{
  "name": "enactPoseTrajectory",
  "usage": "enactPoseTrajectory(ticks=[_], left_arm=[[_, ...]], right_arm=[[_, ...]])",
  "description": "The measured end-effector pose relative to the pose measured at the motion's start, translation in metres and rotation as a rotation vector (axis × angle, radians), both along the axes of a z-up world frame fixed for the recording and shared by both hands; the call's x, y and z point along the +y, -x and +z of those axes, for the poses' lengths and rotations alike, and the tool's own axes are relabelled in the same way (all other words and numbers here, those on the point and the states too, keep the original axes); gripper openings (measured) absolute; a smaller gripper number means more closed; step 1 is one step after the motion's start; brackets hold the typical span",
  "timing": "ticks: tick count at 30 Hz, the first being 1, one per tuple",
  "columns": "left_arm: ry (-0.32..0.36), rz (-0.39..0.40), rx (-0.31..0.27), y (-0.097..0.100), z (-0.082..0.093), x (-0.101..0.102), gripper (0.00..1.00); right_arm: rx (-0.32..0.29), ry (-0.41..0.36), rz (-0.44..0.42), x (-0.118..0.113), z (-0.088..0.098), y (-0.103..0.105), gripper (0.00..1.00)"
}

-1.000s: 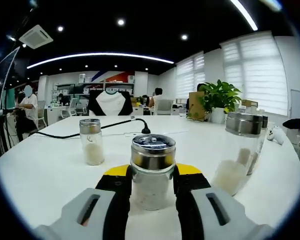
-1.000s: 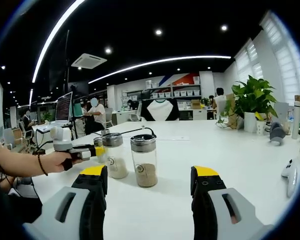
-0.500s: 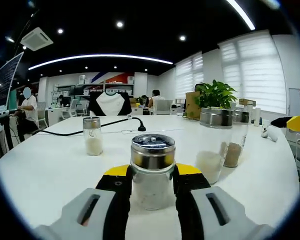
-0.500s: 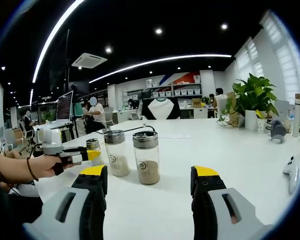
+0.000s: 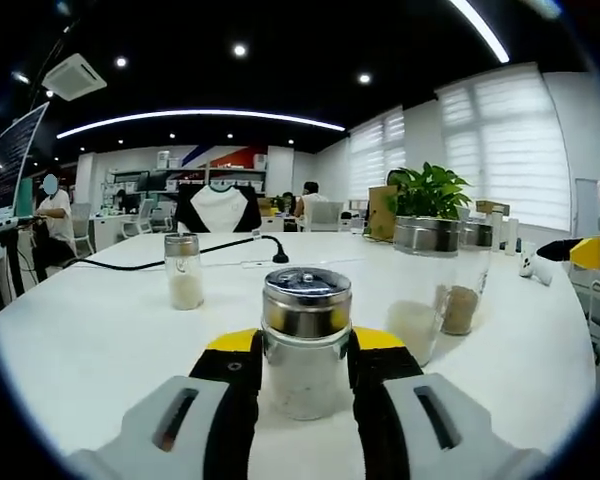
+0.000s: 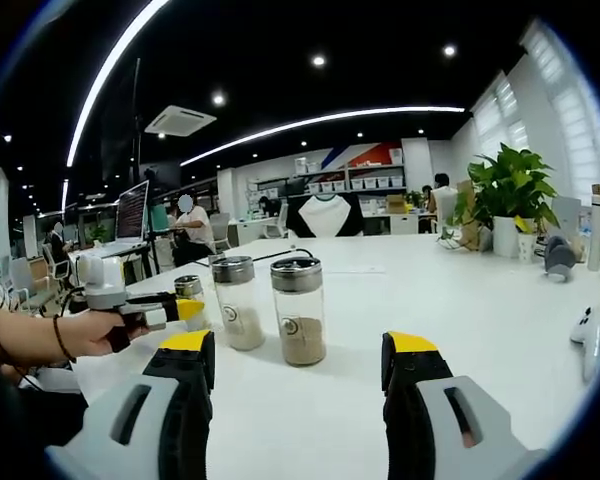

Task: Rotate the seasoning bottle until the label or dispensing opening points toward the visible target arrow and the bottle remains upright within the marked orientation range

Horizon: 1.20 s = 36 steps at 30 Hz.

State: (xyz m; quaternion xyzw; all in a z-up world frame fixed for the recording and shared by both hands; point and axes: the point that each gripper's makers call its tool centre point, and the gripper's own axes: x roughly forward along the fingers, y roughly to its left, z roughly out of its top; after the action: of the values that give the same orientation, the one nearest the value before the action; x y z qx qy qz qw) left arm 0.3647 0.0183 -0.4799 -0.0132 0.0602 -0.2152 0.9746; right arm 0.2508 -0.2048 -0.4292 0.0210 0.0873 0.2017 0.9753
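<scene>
On the white table, the left gripper is clamping an upright seasoning bottle between its jaws; to the right, the right gripper is hovering wide open, holding nothing, behind two other jars

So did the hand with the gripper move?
Yes. In the right gripper view the left gripper slid leftward, away from the two standing bottles, carrying its small bottle.

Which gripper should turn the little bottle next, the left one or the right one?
Probably the left. The left gripper already has its jaws shut on the seasoning bottle, which stands upright on the white table. The right gripper is open, with nothing between its jaws.
</scene>
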Motion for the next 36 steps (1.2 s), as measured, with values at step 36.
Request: enactPoseTrajectory(ticks=[36], left_arm=[[-0.076,-0.775,0.055,0.007,0.003,-0.021,0.36]], right_arm=[[-0.013,0.017,-0.013,-0.005,0.009,0.006,0.70]])
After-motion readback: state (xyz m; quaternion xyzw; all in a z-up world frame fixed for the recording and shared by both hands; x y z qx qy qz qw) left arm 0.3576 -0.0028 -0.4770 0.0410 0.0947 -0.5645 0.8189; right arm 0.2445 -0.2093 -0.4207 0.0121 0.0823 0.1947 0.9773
